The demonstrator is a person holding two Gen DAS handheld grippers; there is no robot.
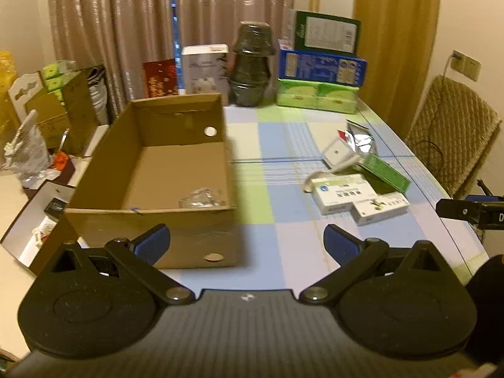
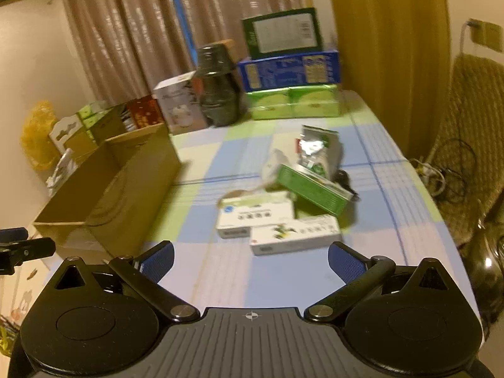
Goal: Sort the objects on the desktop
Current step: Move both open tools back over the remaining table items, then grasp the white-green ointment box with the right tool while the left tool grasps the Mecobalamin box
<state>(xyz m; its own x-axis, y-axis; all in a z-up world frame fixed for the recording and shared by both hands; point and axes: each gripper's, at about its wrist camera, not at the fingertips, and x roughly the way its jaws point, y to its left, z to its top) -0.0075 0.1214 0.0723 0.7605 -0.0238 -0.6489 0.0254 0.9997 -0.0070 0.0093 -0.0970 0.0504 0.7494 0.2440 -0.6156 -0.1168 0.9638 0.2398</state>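
Room: curtained corner, checked cloth on the counter [image 1: 283, 145].
Done: cardboard box [image 1: 151, 211] at the counter's left holds one clear crinkled wrapper [image 1: 201, 200]; otherwise bare.
Left: medicine boxes [image 2: 277, 223], a green box [image 2: 312, 189] and a foil pouch [image 2: 315, 148] lie piled right of it.
Fingers: left gripper [image 1: 247, 242] and right gripper [image 2: 250, 260] both spread wide, empty.
Progress: early, judging by the pile.

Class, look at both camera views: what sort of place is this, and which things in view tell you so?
Probably a room in a home: a table under a checked tablecloth, long curtains behind it, a cushioned chair beside it, and household boxes stacked at the far edge.
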